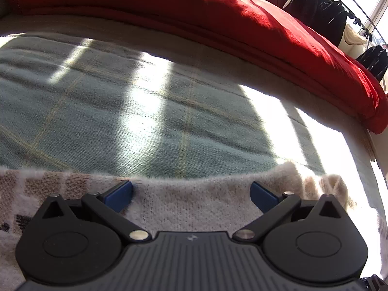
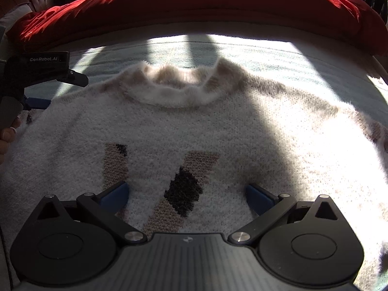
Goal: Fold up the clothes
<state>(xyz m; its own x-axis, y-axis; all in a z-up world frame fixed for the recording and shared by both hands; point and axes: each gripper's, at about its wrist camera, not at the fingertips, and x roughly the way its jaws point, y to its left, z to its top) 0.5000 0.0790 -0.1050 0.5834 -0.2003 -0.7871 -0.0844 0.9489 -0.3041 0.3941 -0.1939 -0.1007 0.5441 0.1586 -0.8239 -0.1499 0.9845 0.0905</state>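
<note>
A fuzzy white knit sweater with tan and black patches lies flat on the bed, its round collar toward the far side. My right gripper hovers open over the sweater's chest, blue pads wide apart, nothing between them. In the left wrist view, my left gripper is open over the sweater's shoulder edge. The right wrist view shows the left gripper at the far left, over the sweater's left shoulder, held by a hand.
The sweater rests on a pale green plaid blanket crossed by bright sun bands. A red duvet is bunched along the far side of the bed. Dark clothes hang on a rail by a window at the right.
</note>
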